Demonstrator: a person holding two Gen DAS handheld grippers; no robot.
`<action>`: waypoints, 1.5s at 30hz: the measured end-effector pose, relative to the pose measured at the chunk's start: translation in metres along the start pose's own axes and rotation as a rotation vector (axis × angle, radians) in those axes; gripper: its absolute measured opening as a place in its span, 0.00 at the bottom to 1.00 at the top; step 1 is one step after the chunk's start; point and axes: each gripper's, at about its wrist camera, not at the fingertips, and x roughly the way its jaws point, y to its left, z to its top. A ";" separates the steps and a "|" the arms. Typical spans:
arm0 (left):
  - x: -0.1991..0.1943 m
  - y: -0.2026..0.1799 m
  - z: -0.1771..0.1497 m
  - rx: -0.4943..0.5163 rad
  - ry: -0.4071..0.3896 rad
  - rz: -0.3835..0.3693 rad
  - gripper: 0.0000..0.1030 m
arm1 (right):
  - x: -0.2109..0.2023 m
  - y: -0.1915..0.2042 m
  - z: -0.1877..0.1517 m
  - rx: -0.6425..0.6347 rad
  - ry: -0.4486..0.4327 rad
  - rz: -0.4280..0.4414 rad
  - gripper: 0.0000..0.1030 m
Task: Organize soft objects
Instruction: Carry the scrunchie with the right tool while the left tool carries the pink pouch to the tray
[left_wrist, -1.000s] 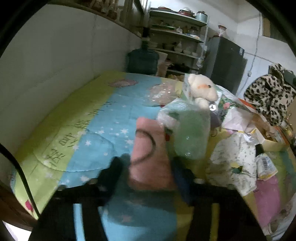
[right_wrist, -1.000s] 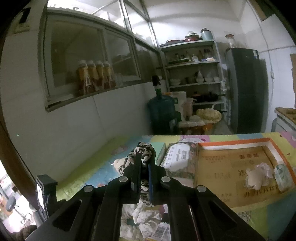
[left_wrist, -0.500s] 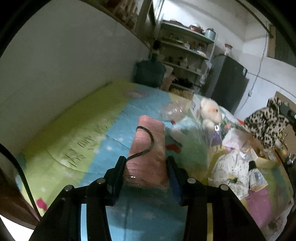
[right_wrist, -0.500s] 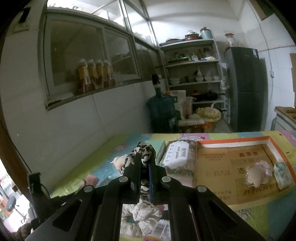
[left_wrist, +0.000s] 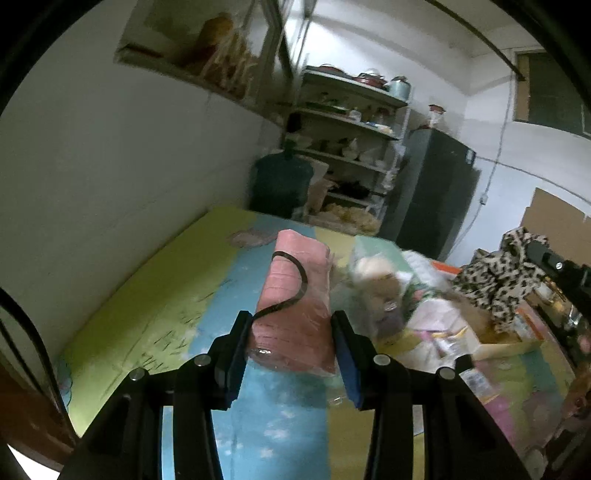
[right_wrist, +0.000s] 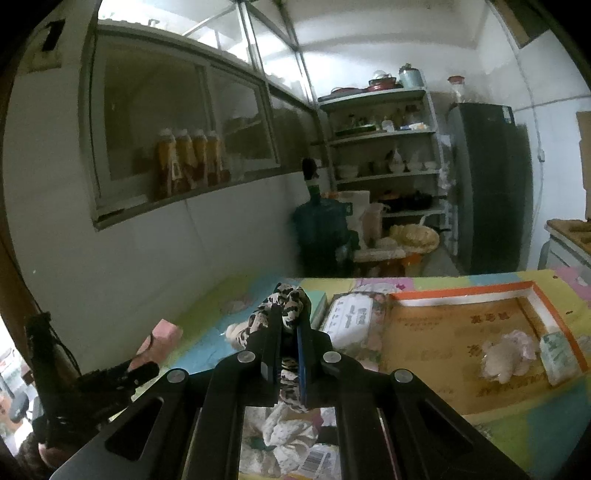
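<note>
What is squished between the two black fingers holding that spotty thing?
In the right wrist view, the right gripper pinches only a leopard-print soft cloth; nothing else sits between its fingers.

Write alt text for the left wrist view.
The left gripper clamps a pink plastic-wrapped pack looped by a black cord, held above a blue-and-green mat. To the right lie a blurred plush toy and leopard-print cloth.
</note>
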 end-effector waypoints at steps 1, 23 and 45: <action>0.000 -0.005 0.003 0.007 -0.006 -0.007 0.43 | -0.002 -0.001 0.001 0.001 -0.006 -0.003 0.06; 0.017 -0.120 0.034 0.143 -0.010 -0.205 0.41 | -0.050 -0.065 0.018 0.062 -0.113 -0.124 0.06; 0.047 -0.232 0.025 0.242 0.040 -0.350 0.40 | -0.102 -0.155 0.020 0.142 -0.192 -0.278 0.06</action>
